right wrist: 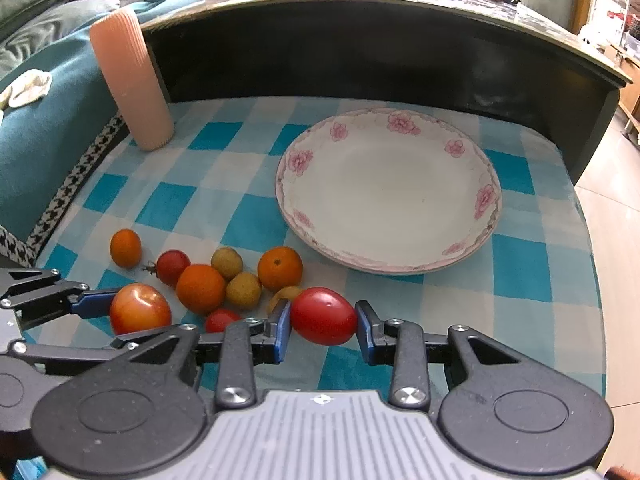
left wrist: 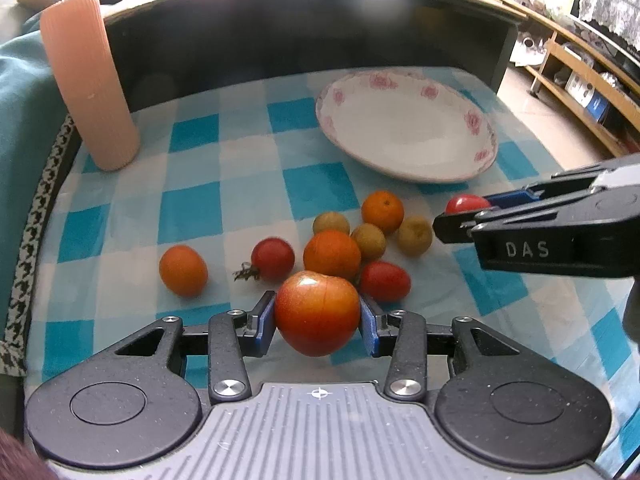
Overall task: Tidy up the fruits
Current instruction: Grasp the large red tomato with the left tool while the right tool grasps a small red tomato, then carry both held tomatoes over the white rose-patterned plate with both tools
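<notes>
While both hang just above the bench, the left gripper (left wrist: pixel 318 320) pinches a big tomato (left wrist: pixel 317 313) across its middle, and the right gripper (right wrist: pixel 322 326) clamps a smooth cherry tomato (right wrist: pixel 323 315); soft, slippery skins want gentle pressure.

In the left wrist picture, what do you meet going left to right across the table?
Ribbed pink cylinder → lone orange fruit → small red tomato with stem → large red-orange tomato in the left hand-held gripper → white floral plate → right hand-held gripper.
</notes>
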Motion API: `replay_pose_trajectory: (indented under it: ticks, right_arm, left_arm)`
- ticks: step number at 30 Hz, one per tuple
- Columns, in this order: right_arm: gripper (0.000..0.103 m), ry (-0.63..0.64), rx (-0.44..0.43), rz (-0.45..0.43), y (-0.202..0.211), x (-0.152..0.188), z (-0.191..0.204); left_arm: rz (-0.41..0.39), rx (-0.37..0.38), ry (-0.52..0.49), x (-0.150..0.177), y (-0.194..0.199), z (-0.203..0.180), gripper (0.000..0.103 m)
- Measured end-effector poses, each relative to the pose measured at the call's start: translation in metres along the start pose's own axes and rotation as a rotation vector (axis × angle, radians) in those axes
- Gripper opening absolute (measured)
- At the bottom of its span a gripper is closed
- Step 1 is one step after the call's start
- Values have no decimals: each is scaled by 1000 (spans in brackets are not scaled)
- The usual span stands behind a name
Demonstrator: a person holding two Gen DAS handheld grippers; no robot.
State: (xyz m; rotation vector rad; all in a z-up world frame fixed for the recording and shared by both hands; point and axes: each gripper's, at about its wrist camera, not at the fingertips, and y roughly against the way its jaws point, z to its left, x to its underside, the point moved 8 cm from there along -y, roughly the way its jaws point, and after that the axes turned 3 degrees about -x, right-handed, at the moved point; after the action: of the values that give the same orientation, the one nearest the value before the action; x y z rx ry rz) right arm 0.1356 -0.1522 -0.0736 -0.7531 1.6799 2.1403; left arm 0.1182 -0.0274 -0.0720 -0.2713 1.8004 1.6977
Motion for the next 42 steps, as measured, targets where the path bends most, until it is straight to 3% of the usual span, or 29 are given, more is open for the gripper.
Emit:
replay_pose_trajectory:
  ticks: [9, 25, 42]
  right_arm:
    - [48, -18, 3, -41, 10, -10, -6]
    - [48, -118, 69, -77, -1, -38, -55]
    - [48, -85, 73, -84, -23, -43, -76]
  left_arm:
    - [-35, 12, 2, -22, 3, -8, 51]
    - [-65, 49, -15, -77, -23, -31, 51]
    - [-67, 37, -67, -98, -56, -42, 51]
